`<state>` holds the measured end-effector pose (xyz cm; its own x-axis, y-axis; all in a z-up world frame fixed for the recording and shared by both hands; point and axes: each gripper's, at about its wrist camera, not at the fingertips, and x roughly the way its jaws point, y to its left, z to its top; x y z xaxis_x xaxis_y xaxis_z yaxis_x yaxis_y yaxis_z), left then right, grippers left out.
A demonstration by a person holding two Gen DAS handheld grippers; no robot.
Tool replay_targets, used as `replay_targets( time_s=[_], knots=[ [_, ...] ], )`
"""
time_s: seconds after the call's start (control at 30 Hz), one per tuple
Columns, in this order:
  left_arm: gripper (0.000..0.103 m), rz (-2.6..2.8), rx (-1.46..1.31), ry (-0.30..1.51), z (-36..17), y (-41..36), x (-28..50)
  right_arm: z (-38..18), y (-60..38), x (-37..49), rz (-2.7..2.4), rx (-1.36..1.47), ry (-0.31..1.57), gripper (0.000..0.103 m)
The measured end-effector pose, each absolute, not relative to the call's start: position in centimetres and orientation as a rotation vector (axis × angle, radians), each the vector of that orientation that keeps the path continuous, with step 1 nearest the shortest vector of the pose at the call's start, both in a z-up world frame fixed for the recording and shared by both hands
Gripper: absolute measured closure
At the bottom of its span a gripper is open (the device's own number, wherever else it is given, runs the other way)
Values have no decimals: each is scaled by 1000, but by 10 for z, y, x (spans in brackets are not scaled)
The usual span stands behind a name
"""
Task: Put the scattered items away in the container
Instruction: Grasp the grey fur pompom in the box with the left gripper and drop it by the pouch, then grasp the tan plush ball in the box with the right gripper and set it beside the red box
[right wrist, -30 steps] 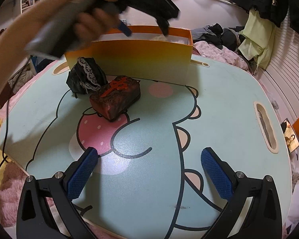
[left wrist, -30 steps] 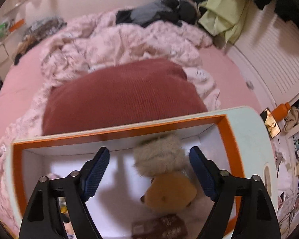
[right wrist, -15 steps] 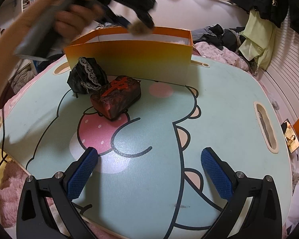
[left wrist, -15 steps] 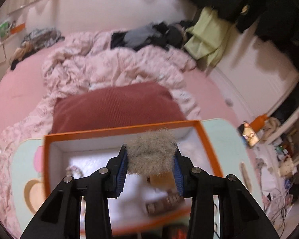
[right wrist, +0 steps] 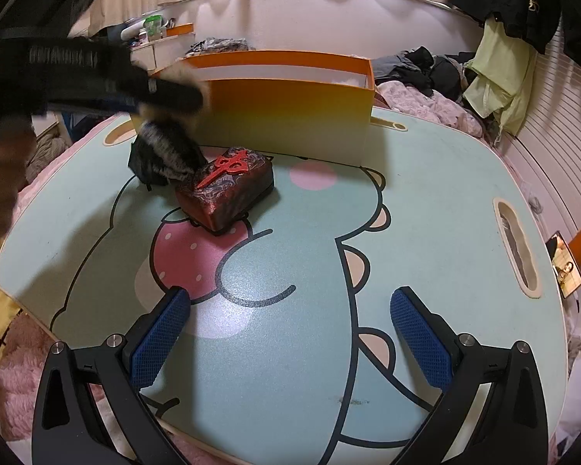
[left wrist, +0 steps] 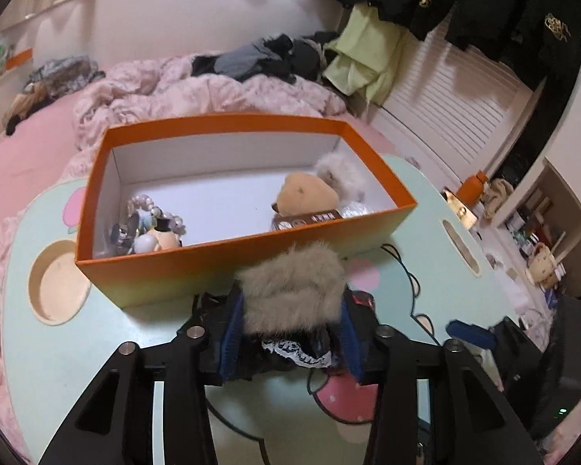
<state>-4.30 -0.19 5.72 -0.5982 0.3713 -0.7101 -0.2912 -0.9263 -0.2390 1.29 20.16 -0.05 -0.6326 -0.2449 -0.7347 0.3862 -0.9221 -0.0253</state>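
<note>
My left tongs [left wrist: 290,333] pinch a grey fur puff [left wrist: 292,288], held outside the orange box's [left wrist: 220,248] near wall, above the black lace item [left wrist: 290,352]. Right tongs [right wrist: 290,343] wide, empty, over the table [right wrist: 426,209], clear of the red case [right wrist: 226,193].

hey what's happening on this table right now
Someone is tidying small things into an orange box on a cartoon-printed table. The left gripper is shut on a grey fur ball, held outside the box above a black lace item. The right gripper is open and empty. A red patterned case still sits on the table.
</note>
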Motion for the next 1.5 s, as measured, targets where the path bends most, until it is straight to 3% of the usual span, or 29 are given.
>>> replay_targets(
  time_s=[0.03,0.17,0.27,0.63,0.8,0.97,1.33,1.43,1.5],
  knots=[
    [43,2526,-1145,-147,58,-4,-42,-1,202,13,-2547,1107,255,0],
    [29,2565,-1055,-197,72,-18,-29,-1,201,14,-2546,1108,255,0],
    [13,2624,-1019,-158,77,-28,-13,-1,201,15,-2547,1108,255,0],
    [12,2808,-1060,122,23,-29,43,-2,203,16,-2547,1107,254,0],
    [12,2793,-1152,83,6,-28,34,-3,204,16,-2546,1106,254,0],
    [1,2844,-1139,109,2,-20,39,-3,204,16,-2546,1107,254,0],
    [1,2872,-1118,130,1,-16,42,-3,209,16,-2535,1126,253,0],
    [1,2871,-1119,129,1,-16,42,14,216,12,-2489,1106,164,17],
    [1,2872,-1120,127,1,-16,42,41,219,5,-2478,1046,110,18]
  ],
)
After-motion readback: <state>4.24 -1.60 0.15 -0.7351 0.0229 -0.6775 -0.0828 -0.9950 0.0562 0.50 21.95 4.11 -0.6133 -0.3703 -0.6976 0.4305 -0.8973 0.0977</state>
